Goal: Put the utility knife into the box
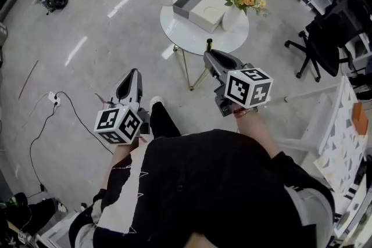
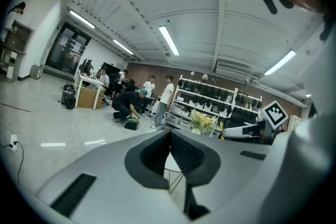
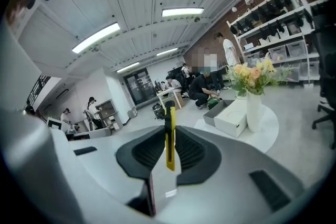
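Note:
A yellow-and-black utility knife (image 3: 169, 134) stands upright between the jaws of my right gripper (image 3: 169, 152), which is shut on it; its tip (image 1: 209, 42) shows in the head view above the right gripper (image 1: 213, 57). The grey box (image 1: 195, 0) lies open on the round white table (image 1: 192, 38), with its cream lid (image 1: 210, 11) beside it; the box (image 3: 224, 112) also shows in the right gripper view. My left gripper (image 1: 131, 82) hangs over the floor, left of the table. Its jaws (image 2: 170, 157) are shut with nothing between them.
A white vase of flowers (image 1: 235, 9) stands on the table right of the box. A black office chair (image 1: 325, 43) is at the right, a cable (image 1: 64, 113) lies on the floor at the left. Several people (image 2: 131, 99) are by desks and shelves in the distance.

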`<act>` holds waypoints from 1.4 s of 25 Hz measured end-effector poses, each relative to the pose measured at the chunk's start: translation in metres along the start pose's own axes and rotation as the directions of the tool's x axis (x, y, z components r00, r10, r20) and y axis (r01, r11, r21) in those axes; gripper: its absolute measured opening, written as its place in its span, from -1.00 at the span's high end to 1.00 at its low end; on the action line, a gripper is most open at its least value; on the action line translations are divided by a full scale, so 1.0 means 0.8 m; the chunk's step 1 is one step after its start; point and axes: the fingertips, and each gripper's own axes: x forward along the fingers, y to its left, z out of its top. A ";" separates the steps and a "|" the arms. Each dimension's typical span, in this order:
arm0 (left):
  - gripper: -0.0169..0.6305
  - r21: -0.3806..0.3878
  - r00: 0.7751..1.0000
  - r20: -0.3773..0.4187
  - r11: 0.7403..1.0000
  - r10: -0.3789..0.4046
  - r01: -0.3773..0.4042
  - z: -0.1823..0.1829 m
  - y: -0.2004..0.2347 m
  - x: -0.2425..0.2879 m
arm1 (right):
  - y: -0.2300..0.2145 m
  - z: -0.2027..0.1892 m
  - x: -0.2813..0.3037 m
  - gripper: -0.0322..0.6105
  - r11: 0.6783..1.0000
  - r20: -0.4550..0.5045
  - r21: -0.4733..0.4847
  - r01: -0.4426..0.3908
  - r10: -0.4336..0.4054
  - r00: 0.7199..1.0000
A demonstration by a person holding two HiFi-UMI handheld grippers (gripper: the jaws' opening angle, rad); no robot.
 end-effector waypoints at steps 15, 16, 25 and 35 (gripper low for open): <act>0.91 0.037 0.998 0.033 0.998 -0.058 0.056 0.106 0.102 0.110 | 0.006 0.095 0.144 0.70 1.000 0.044 0.008 0.020 -0.020 0.999; 0.91 0.042 0.997 0.030 0.997 -0.066 0.064 0.114 0.108 0.118 | 0.007 0.104 0.153 0.70 1.000 0.051 0.006 0.023 -0.023 0.998; 0.91 0.060 0.992 0.042 0.992 -0.118 0.115 0.178 0.160 0.186 | 0.003 0.160 0.216 0.70 0.997 0.103 0.018 0.075 -0.076 0.992; 0.91 0.089 0.983 0.046 0.981 -0.177 0.172 0.218 0.212 0.225 | -0.003 0.185 0.260 0.70 0.988 0.158 0.051 0.148 -0.154 0.975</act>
